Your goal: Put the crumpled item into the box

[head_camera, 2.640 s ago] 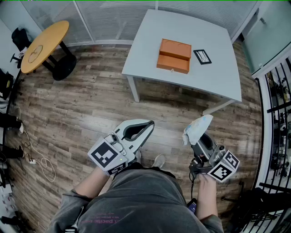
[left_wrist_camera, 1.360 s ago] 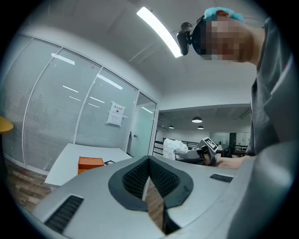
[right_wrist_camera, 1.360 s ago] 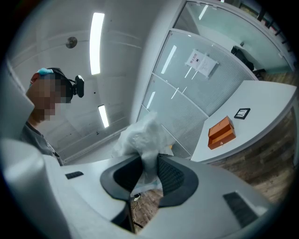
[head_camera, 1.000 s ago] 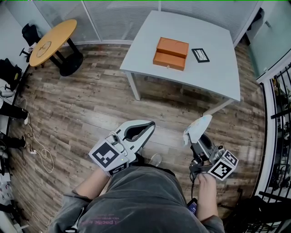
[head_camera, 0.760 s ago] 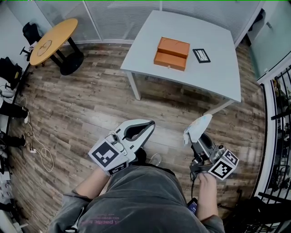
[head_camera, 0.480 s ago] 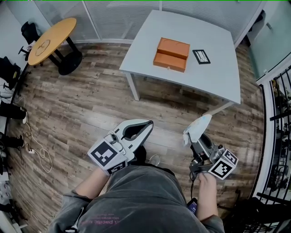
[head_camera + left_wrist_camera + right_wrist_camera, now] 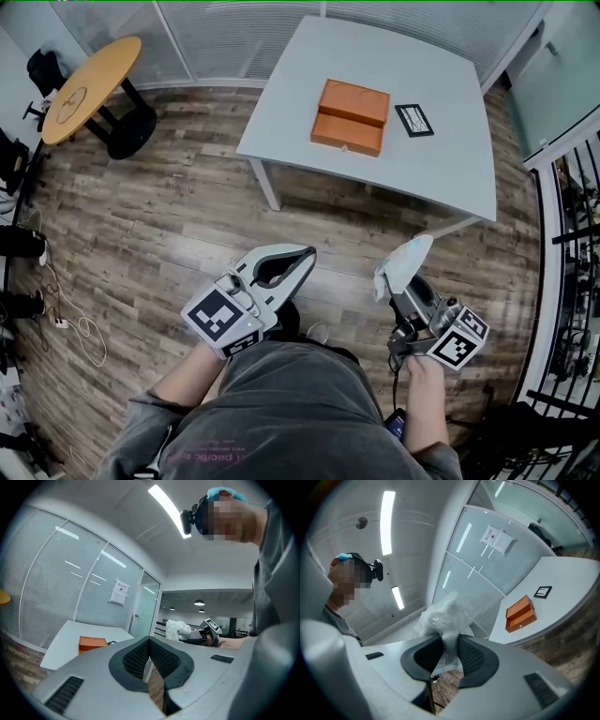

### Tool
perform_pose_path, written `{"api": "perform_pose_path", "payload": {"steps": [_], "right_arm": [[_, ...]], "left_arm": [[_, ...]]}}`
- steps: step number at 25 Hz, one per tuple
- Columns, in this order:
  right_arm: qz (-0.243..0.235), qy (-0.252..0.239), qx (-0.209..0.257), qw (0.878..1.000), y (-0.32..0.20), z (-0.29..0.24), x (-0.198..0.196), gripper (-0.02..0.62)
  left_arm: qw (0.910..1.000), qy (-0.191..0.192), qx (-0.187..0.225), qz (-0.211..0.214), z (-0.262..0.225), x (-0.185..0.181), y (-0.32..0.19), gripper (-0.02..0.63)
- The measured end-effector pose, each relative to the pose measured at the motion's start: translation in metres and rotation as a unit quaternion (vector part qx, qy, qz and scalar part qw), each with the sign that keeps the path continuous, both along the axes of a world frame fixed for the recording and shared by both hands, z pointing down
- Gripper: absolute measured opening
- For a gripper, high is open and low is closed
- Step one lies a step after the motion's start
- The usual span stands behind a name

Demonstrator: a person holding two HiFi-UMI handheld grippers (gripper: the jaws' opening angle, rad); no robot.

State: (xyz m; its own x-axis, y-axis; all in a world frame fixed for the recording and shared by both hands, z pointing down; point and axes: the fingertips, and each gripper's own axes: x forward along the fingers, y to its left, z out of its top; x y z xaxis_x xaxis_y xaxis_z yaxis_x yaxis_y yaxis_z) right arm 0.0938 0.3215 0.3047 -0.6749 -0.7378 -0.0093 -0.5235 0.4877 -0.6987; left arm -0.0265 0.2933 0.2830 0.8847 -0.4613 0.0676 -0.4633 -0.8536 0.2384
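Holding the crumpled white plastic wrapper (image 7: pixel 403 263) pinched in the right gripper (image 7: pixel 397 285) jaws, keeping the left gripper (image 7: pixel 307 254) jaws closed, empty. Standing well apart from the pale grey table (image 7: pixel 441 169) bearing the orange rectangular box (image 7: pixel 352 116); leaving the approach and drop-in undone.

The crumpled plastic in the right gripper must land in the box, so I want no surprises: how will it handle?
Probably light and floppy: the crumpled plastic bunches thin where the right gripper pinches it and puffs out beyond. It looks glossy, so it may slip from a loose grip. Released, it might spring open somewhat.
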Motion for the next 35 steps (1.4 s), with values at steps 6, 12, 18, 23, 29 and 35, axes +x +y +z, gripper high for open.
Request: {"api": "perform_pose_path", "payload": {"steps": [6,12,18,23,29,35], "right_arm": [[0.006,0.003,-0.011,1.000,-0.050,0.007,-0.008,0.100],[0.017,0.014,-0.016,1.000,-0.101,0.004,-0.020,0.100],[0.026,0.018,-0.016,0.999,-0.144,0.002,-0.034,0.100],[0.033,0.023,-0.017,0.999,-0.170,0.002,-0.042,0.100],[0.046,0.025,-0.019,0.998,-0.195,0.002,-0.047,0.100],[0.051,0.027,-0.019,0.998,-0.213,0.003,-0.058,0.100]], "left_arm": [[0.9998,-0.003,-0.010,0.015,0.011,-0.001,-0.054,0.008],[0.9995,-0.008,-0.005,0.032,0.011,-0.008,-0.106,0.008],[0.9991,-0.004,-0.007,0.042,0.013,-0.018,-0.150,0.008],[0.9987,-0.001,-0.009,0.050,0.013,-0.025,-0.179,0.008],[0.9982,0.002,-0.010,0.060,0.013,-0.029,-0.207,0.008],[0.9978,0.003,-0.009,0.065,0.013,-0.038,-0.227,0.008]]}}
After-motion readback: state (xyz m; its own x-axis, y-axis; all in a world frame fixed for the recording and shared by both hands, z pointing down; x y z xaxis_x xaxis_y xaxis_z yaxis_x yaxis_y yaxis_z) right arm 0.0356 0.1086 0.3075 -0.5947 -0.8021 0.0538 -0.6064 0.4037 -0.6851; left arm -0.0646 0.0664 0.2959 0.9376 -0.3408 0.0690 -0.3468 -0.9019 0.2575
